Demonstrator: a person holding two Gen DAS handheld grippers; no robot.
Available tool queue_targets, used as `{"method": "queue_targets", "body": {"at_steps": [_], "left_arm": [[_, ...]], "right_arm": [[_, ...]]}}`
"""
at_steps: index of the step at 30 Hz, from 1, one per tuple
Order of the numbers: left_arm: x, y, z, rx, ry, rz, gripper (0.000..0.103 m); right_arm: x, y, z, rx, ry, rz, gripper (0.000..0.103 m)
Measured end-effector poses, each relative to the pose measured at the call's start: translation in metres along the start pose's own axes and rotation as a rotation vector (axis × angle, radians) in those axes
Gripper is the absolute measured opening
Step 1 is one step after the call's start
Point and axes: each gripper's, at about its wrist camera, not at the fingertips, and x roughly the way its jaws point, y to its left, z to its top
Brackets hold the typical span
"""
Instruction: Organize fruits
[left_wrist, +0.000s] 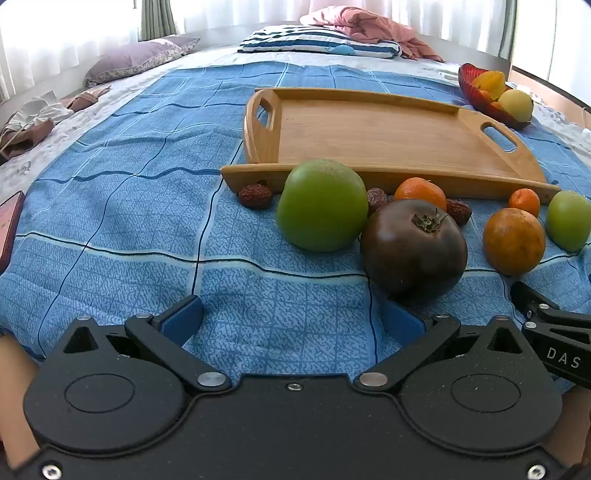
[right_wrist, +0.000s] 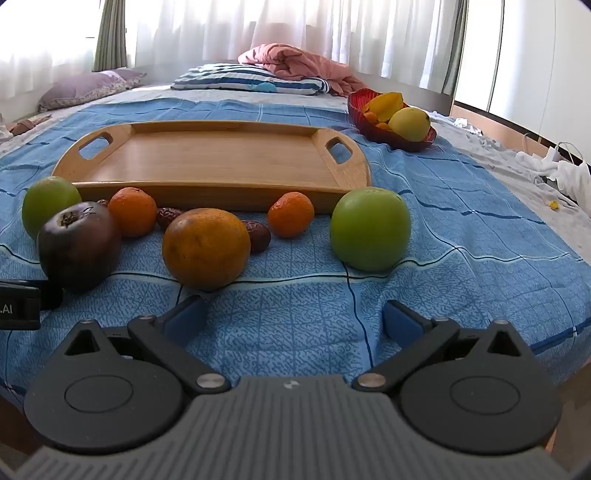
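Observation:
Fruits lie on the blue bedspread in front of an empty wooden tray (left_wrist: 369, 129) (right_wrist: 207, 155): two green apples (left_wrist: 321, 205) (right_wrist: 369, 229), a dark tomato (left_wrist: 413, 247) (right_wrist: 79, 245), a large orange (left_wrist: 513, 242) (right_wrist: 206, 248), two mandarins (left_wrist: 421, 192) (right_wrist: 291, 214) and several red dates (left_wrist: 255, 195). My left gripper (left_wrist: 291, 317) is open and empty, low on the bed just short of the tomato. My right gripper (right_wrist: 295, 317) is open and empty, just short of the large orange and the right green apple.
A red bowl (left_wrist: 476, 92) (right_wrist: 391, 138) with a starfruit and yellow fruit stands beyond the tray's right end. Pillows and a pink blanket (right_wrist: 295, 64) lie at the bed's head. A red phone (left_wrist: 9, 229) lies at the left. Clothes lie along both bed edges.

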Motion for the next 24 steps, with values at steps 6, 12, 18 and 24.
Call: {"method": "queue_targets", "body": {"at_steps": [6, 12, 18, 24], "left_arm": [[0.0, -0.0003, -0.0001, -0.002, 0.008, -0.002, 0.103], [0.0001, -0.0003, 0.0, -0.002, 0.01, -0.002, 0.103], [0.0004, 0.0004, -0.0001, -0.004, 0.013, -0.004, 0.103], [0.0004, 0.0007, 0.0003, -0.004, 0.014, -0.005, 0.103]], "right_arm": [[-0.0001, 0.0, -0.0002, -0.002, -0.007, -0.002, 0.103], [0.0008, 0.0, -0.0011, -0.005, -0.008, -0.002, 0.103], [0.0002, -0.0008, -0.0017, -0.004, -0.008, 0.0, 0.103], [-0.0002, -0.0004, -0.0005, -0.007, -0.011, -0.001, 0.103]]}}
